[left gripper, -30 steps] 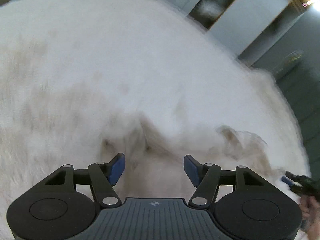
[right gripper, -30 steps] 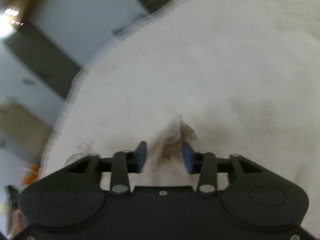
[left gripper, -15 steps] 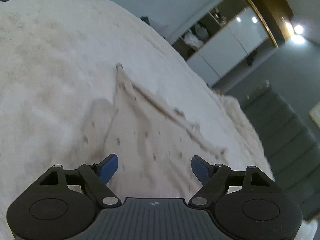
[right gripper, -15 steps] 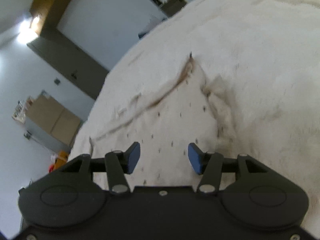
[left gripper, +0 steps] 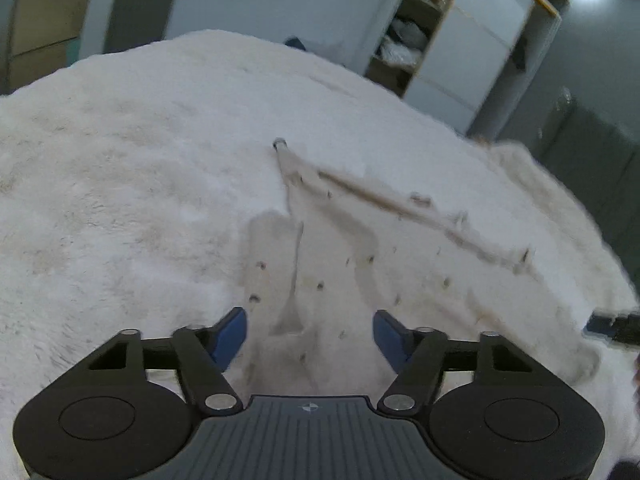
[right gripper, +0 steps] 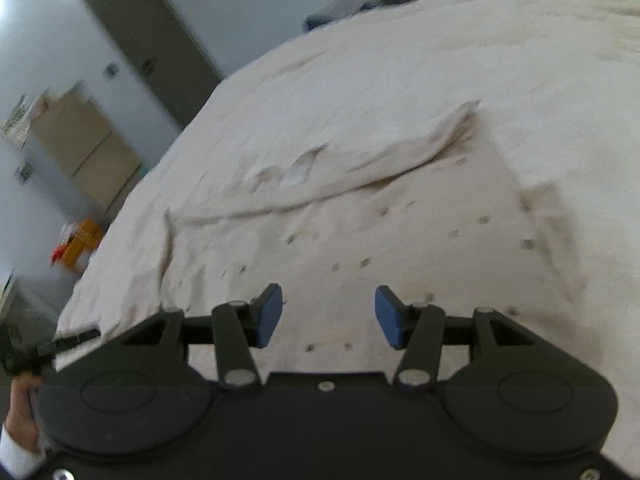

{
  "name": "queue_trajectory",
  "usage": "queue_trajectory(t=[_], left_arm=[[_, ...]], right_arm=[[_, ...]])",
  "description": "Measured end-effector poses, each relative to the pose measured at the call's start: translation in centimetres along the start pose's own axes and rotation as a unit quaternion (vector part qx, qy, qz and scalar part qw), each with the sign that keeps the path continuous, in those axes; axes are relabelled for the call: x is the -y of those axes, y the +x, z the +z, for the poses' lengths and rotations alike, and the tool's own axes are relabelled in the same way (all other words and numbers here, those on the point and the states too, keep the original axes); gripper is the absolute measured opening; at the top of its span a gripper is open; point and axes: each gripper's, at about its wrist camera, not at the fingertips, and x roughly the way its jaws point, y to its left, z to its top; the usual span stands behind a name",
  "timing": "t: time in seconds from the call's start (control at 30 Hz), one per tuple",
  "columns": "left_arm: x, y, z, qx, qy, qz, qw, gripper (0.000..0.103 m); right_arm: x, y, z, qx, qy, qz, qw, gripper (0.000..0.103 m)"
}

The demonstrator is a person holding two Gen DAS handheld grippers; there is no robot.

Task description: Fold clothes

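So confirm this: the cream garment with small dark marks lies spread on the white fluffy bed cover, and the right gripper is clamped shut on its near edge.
Not clamped. In the right wrist view the right gripper stands open above the garment, its blue pads apart with no cloth pinched between them. The rest holds: the dotted cream garment lies spread on the white fluffy bed cover.
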Motion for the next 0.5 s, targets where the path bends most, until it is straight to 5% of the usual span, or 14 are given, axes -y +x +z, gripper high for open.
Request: queue_trajectory(t=[0.2, 0.33, 0.43, 0.47, 0.5], left_arm=[[0.3, 2.7, -0.8, -0.038, 0.012, -0.047, 0.9981, 0.041], [-1.0, 3.0, -1.0, -0.047, -0.046, -0.059, 0.9961, 0.025], [-1.8, 2.3, -1.3, -0.040, -0.092, -0.063, 0.9929, 0.013], [-2.0, 2.2, -1.5, -0.038, -0.104, -0.065, 0.9918, 0.006], [-2.1, 2.0, -1.4, -0.035, -0.108, -0.061, 0.9917, 0.005]], right_arm=[[8.1, -5.5, -6.4, 0.055, 0.209, -0.009, 0.976, 0.052], [10.3, -3.4, -8.6, 0.048, 0.288, 0.006, 0.956, 0.053], [10.9, -1.3, -9.1, 0.099, 0.328, -0.002, 0.940, 0.055], [11.4, -0.9, -9.2, 0.120, 0.351, -0.002, 0.929, 0.048], [12.1, -0.4, -9.5, 0.138, 0.376, 0.004, 0.916, 0.025]])
